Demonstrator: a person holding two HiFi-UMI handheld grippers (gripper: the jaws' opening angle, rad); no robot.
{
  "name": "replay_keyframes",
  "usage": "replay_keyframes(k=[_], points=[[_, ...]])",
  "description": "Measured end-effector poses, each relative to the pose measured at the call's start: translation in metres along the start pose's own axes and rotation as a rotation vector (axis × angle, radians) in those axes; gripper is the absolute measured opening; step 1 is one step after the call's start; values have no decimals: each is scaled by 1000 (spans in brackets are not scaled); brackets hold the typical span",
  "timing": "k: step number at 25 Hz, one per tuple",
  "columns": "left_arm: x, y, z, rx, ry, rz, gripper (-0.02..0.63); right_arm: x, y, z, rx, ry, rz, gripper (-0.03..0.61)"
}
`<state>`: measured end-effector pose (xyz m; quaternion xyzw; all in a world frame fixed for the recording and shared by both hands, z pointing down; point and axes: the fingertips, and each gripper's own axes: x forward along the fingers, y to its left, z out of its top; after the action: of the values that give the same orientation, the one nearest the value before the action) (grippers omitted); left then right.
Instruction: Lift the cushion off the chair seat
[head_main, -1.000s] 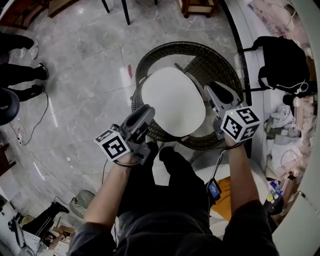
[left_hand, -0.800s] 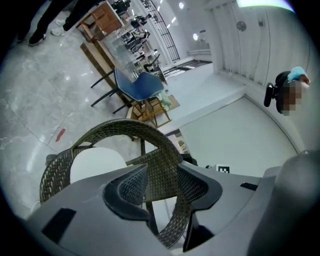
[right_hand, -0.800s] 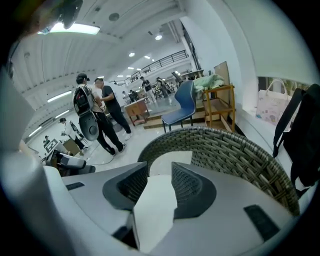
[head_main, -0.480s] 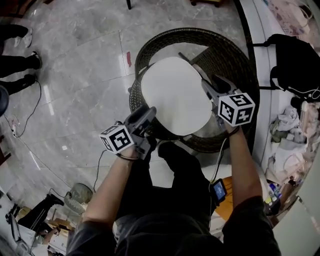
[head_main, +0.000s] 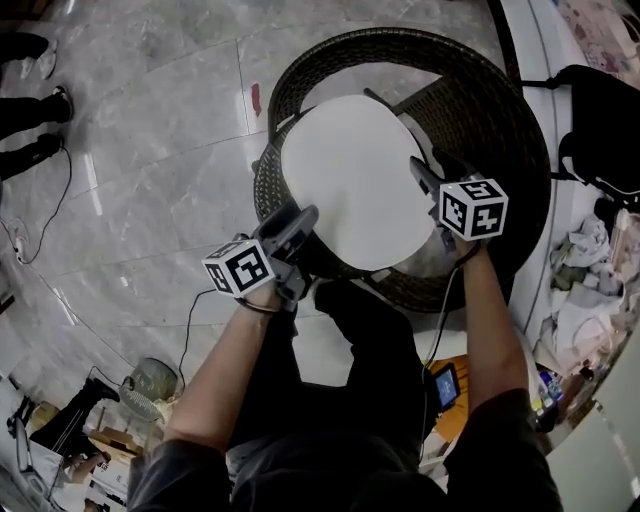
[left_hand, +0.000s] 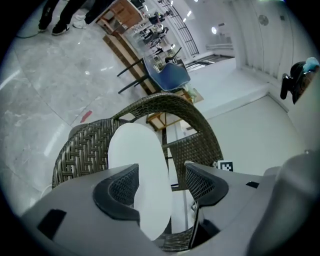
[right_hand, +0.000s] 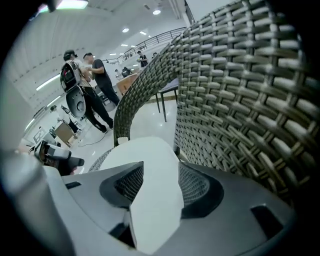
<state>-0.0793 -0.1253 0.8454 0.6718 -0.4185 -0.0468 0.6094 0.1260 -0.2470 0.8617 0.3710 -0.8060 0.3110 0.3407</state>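
Left gripper (head_main: 300, 220) and right gripper (head_main: 428, 172) jaws just spread open, cushion (head_main: 350, 180) rim between each pair. Wicker chair back (right_hand: 240, 90) crowds right up against the right jaws.

The person wears a dark top (head_main: 330, 480) with short sleeves (head_main: 492, 440) and black trousers (head_main: 350, 330). The left tool (head_main: 305, 218) and the right tool (head_main: 420, 172) have smooth grey bodies with rounded shapes. Each one carries a white cube with black square markers, one on the left (head_main: 240, 268) and one on the right (head_main: 472, 208). The pads are black with a fine mesh pattern, in the left tool (left_hand: 122, 186) and in the right tool (right_hand: 127, 184). A thin dark cable (head_main: 441, 310) goes from the right tool to a small device (head_main: 446, 385) with a blue-lit screen. The jaws of both tools have just been opening, with the edge of the white cushion (head_main: 350, 180) between them.
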Motion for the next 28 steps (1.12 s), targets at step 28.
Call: replay_keyframes(k=[28], points=[[31, 80, -56, -83, 122, 157, 281, 85, -31, -66, 108, 145, -167, 207]])
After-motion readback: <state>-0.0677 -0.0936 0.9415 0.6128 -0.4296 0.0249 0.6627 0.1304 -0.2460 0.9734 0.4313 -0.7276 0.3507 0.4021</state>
